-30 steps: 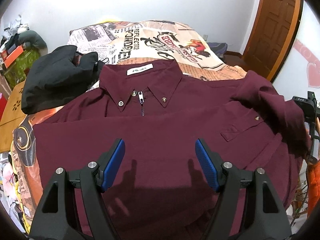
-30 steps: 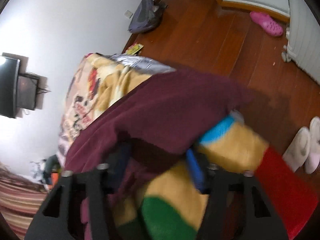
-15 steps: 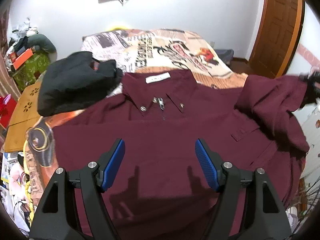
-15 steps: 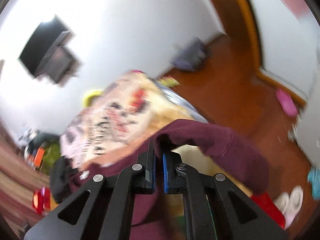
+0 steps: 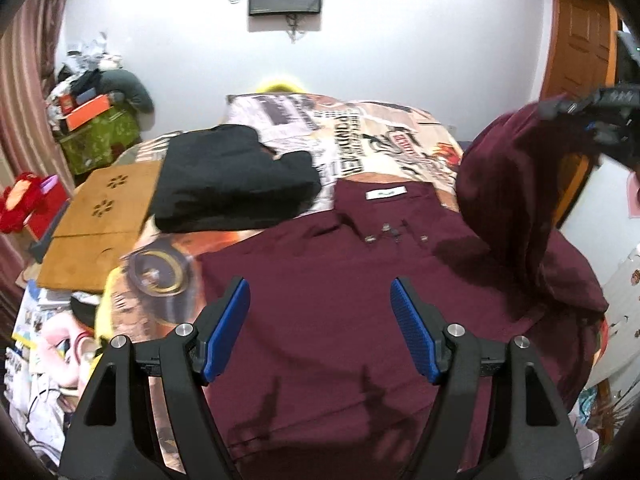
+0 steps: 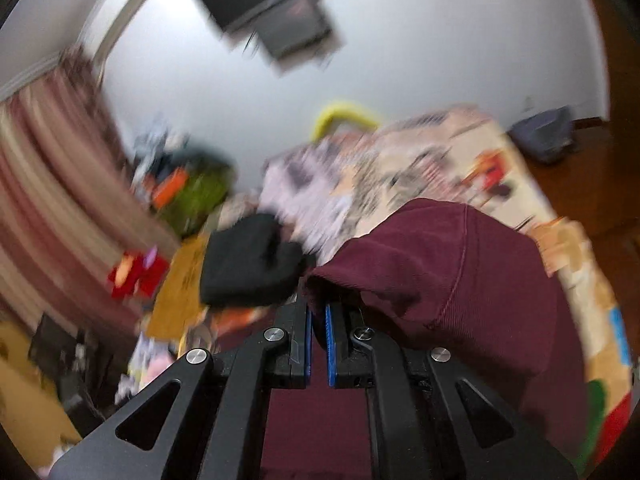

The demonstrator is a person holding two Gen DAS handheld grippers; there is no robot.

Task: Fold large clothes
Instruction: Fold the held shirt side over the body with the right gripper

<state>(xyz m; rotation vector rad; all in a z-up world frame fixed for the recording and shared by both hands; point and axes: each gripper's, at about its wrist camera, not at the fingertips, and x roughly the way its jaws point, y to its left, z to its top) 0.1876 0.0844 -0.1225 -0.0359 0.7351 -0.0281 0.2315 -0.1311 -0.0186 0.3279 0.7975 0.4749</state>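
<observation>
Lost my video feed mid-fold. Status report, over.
Left gripper open, hovering over maroon shirt. Right gripper shut on shirt sleeve, lifted. Black garment lies beside the collar, over.

Right hand-held gripper clamped on maroon fabric, view motion-blurred.

The right hand-held gripper has its blue-padded jaws nearly closed, with a fold of the maroon shirt pinched between them. The held fabric, showing a stitched seam, arches up and drapes to the right of the jaws, covering the near right part of the bed. A black garment lies on the bed to the left, just beyond the fingertips. Further left are a tan board, a red item and a striped curtain. A dark wall-mounted screen hangs on the far white wall. Wooden floor shows at right.
</observation>
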